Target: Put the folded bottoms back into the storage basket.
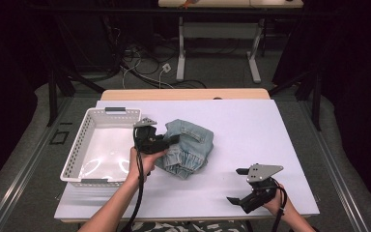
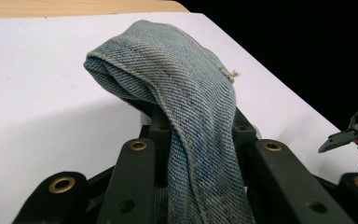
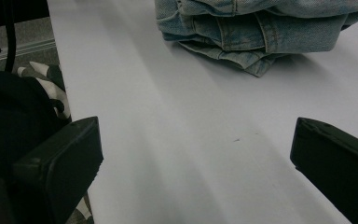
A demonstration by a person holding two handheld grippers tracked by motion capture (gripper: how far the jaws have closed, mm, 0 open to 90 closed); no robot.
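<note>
Left gripper (image 1: pixel 174 140) is clamped on a fold of the jeans (image 1: pixel 188 147); in the left gripper view I see the denim (image 2: pixel 186 116) pinched between my jaws, humped above them. Jeans lie folded near the middle of the table (image 1: pixel 251 125), just right of the white basket (image 1: pixel 101 145) at its left edge. Right gripper (image 1: pixel 236 186) hangs wide and holds nothing by the near right corner, well apart from the jeans
</note>
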